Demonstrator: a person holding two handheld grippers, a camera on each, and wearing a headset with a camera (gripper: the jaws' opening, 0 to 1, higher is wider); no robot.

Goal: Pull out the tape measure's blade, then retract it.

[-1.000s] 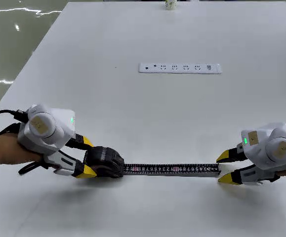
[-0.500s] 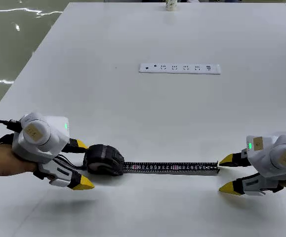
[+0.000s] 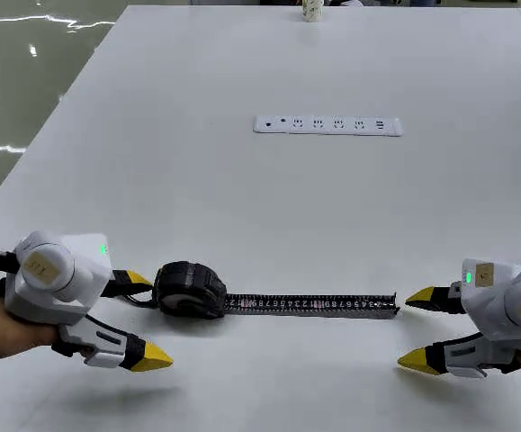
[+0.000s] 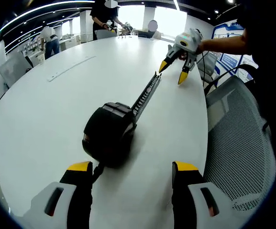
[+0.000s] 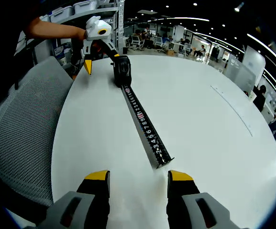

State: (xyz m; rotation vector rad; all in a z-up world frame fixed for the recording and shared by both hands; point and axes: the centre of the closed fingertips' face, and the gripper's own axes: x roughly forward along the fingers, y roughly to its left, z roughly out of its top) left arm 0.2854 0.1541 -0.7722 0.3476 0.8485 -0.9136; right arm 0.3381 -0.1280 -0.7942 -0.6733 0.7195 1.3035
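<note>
The tape measure (image 3: 189,290) is lying on the surface (image 3: 287,198), its blade (image 3: 314,305) stretching toward the right gripper (image 3: 411,329), which is gaping wide just off the tip. The left gripper (image 3: 149,319) is likewise standing wide, empty, behind the case. Retracting well is calling for pinning the case and feeding the tip back slowly; the lock is perhaps engaged.

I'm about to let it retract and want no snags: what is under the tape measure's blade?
The white table; the blade rests on it, running out from the black case. Nothing pokes out alongside. The table strip directly beneath is covered.
</note>
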